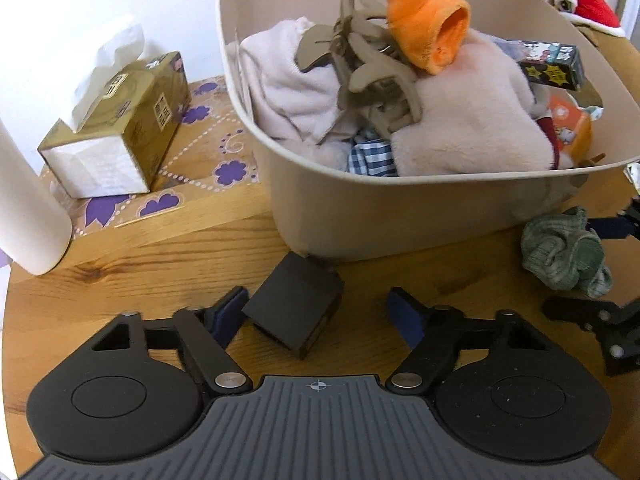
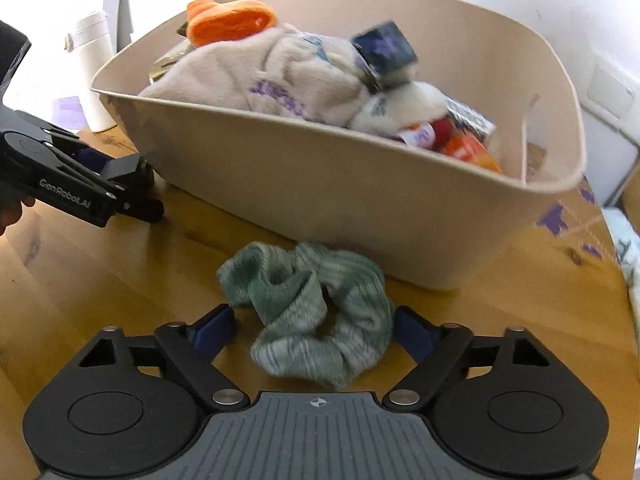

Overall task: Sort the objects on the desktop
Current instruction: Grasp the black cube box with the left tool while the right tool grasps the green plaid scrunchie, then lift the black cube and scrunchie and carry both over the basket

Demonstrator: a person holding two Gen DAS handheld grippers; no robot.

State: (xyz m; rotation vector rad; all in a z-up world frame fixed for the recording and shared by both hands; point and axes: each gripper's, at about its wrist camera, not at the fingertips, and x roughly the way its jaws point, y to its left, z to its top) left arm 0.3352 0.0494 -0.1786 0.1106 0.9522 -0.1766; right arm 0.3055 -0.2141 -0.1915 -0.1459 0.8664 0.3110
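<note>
Wooden tabletop (image 1: 160, 256) under everything in the left wrist view. Left gripper (image 1: 316, 312) spread wide, low over the wood, with a black box (image 1: 294, 312) lying tilted between its fingers, close to the left pad, clear of the right one. Just beyond, touching or nearly touching the box's far corner, a beige bin (image 1: 400, 208) heaped with pale cloth, a tan hair claw (image 1: 360, 64), an orange plush piece (image 1: 428, 28) and a small printed carton (image 1: 552, 64). Left of the bin, a gold tissue box (image 1: 120, 128) on a purple-flowered mat (image 1: 224, 160), with a white cylinder (image 1: 24, 200) at the frame's edge. To the right, a green scrunchie (image 1: 564, 256) on the wood, flanked by the other gripper's dark fingers.

Same bin (image 2: 340, 200) ahead in the right wrist view, blurred contents piled above its rim. Right gripper (image 2: 314, 328) wide apart, straddling the scrunchie (image 2: 316, 312), which lies on the tabletop (image 2: 100, 280) near the bin's wall; right pad touching or almost touching the fabric, left pad just clear. Left gripper (image 2: 120, 184) at far left, around the box. White bottle (image 2: 94, 72) behind it.
</note>
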